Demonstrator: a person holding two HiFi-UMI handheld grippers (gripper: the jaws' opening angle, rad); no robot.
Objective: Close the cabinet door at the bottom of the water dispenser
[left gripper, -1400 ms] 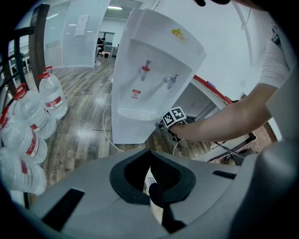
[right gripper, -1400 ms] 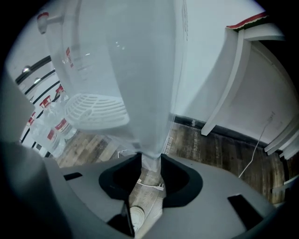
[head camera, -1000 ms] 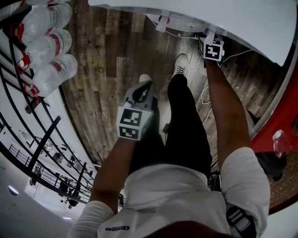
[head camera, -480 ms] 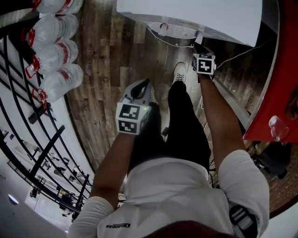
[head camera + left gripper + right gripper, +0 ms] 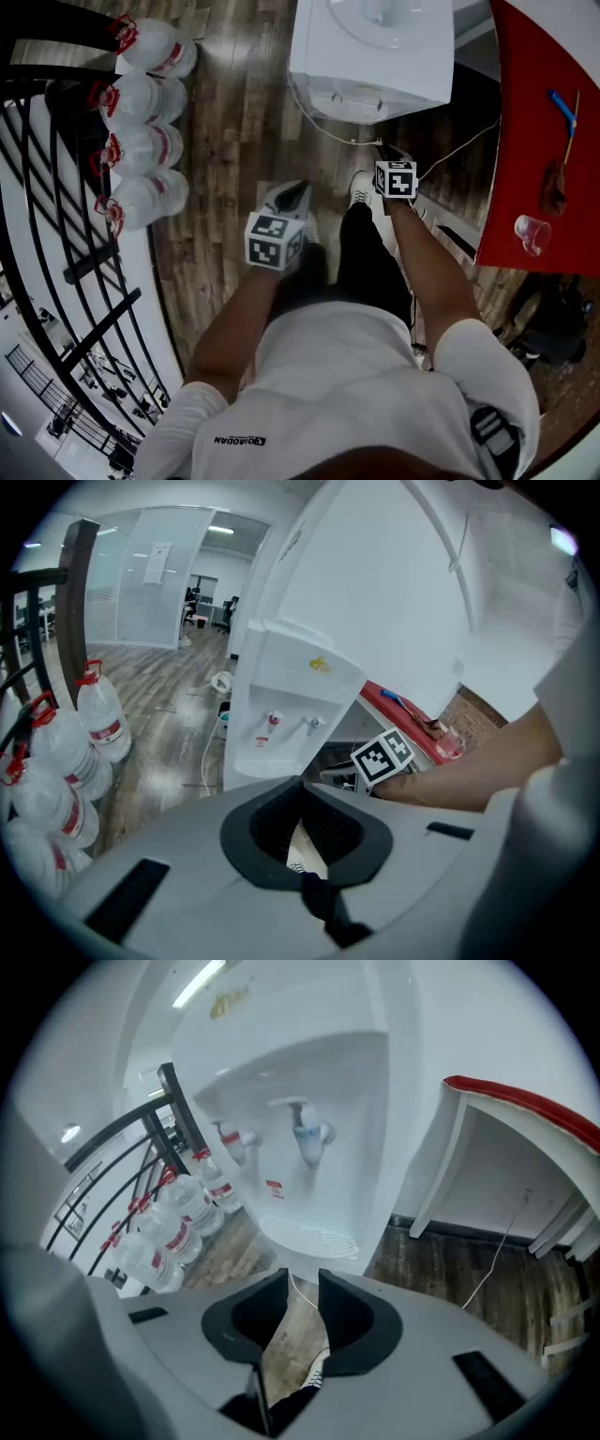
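The white water dispenser (image 5: 370, 47) stands at the top of the head view, seen from above. Its taps and drip tray (image 5: 314, 1237) show in the right gripper view. The bottom cabinet door is hidden in every view. My left gripper (image 5: 292, 190) hangs over the wooden floor in front of the dispenser; its black pads (image 5: 328, 827) meet at the tips with nothing in them. My right gripper (image 5: 302, 1283), whose marker cube (image 5: 396, 178) shows to the right, points down at the dispenser's foot. Its jaws are closing, a narrow gap still between them, and they hold nothing.
Several large water bottles (image 5: 141, 141) lie along a black railing (image 5: 47, 234) at the left. A red table (image 5: 544, 122) with a plastic cup (image 5: 532, 232) stands at the right. A white cable (image 5: 450, 150) runs over the floor by the person's shoes (image 5: 361, 187).
Both grippers have risen from the floor and sit lower in the picture. The head view has swung so that the dispenser's top and the red table now show.
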